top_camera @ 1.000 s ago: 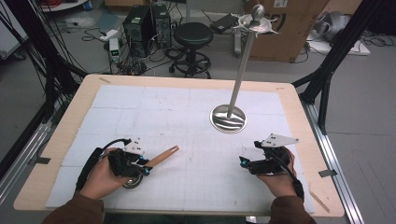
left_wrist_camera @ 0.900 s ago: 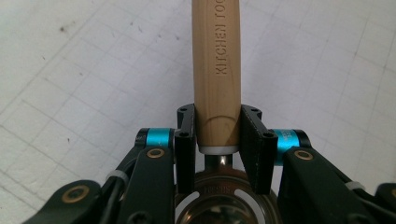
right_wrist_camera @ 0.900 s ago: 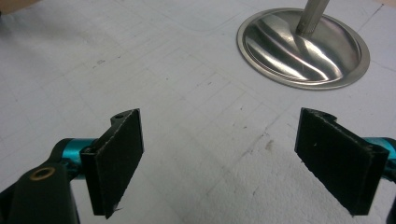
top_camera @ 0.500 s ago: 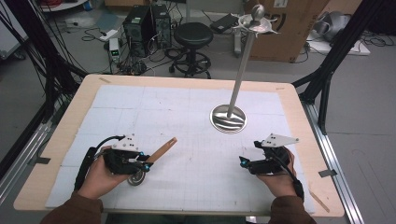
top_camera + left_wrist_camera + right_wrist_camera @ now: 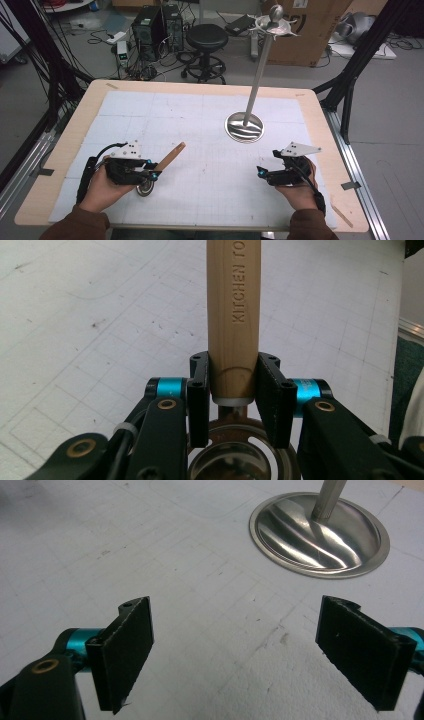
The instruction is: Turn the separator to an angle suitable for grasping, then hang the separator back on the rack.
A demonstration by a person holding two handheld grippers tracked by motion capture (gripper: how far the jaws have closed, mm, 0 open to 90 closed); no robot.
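While the person's two hands rest low on the white gridded mat [image 5: 200, 130], the left gripper [image 5: 150, 175] has its jaws clamped on a wooden handle [image 5: 170, 156]. In the left gripper view the two black pads press flat against either side of that handle [image 5: 233, 315], just above its pale collar, and the words stamped into the wood run along its length away from the camera. Behind the pads, close to the camera, sits the round metal head of the utensil [image 5: 232, 460], a shallow steel cup with a brownish rim. Seen from above, that head [image 5: 145, 188] lies on the mat just under the gripper at about seven o'clock of the table, and the handle slants out from it toward one o'clock, its free end lifted off the mat.

Over at about five o'clock the right gripper [image 5: 261, 172] sits on the mat with its jaws spread wide and nothing between them; in the right gripper view the two pads [image 5: 127, 645] stand well apart over bare mat. Beyond them, toward one o'clock in that view, is the polished round base of the metal stand [image 5: 320, 535]. From above, the stand [image 5: 245, 127] rises from near the table's centre, slightly toward two o'clock, its thin pole climbing to a small dish and knob at the top [image 5: 274, 22], well apart from both grippers.
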